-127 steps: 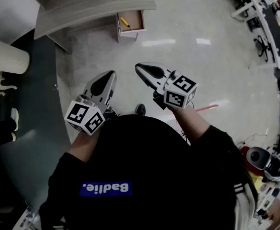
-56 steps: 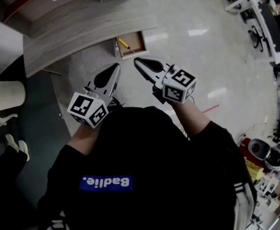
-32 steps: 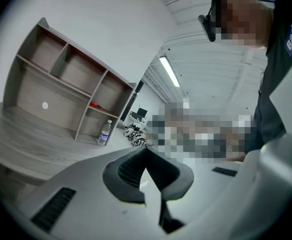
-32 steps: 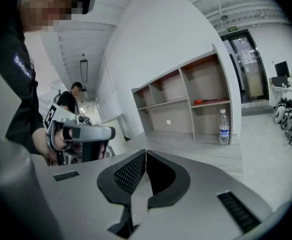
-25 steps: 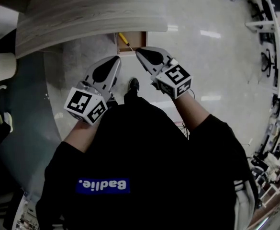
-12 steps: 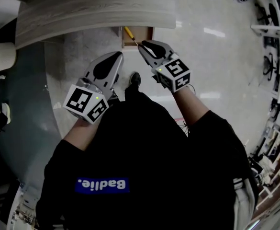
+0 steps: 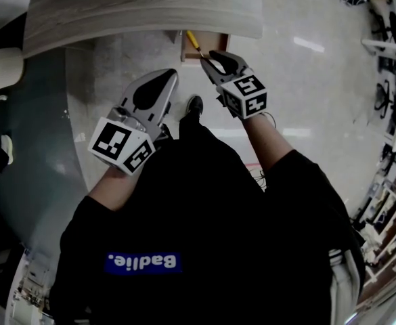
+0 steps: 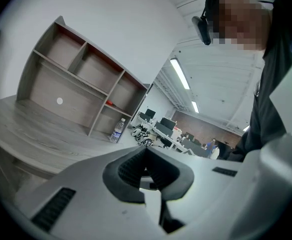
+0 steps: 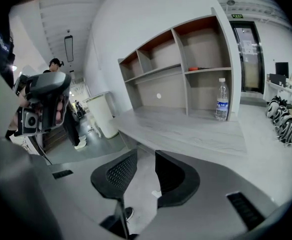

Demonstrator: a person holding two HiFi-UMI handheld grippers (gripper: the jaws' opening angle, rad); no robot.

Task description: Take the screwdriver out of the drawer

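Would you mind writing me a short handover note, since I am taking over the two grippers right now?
Left gripper: shut, empty, held back over the floor.
Right gripper: jaws opening, nothing between them, tips at the front of the drawer.
Screwdriver: lies in the open drawer under the desk, shaft end toward the right gripper.
Done: right gripper is at the drawer.
Left: close on the screwdriver, lift it out.

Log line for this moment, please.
right tool: jaws opening, empty, at drawer | screwdriver: in drawer, not yet gripped | left tool: shut, empty
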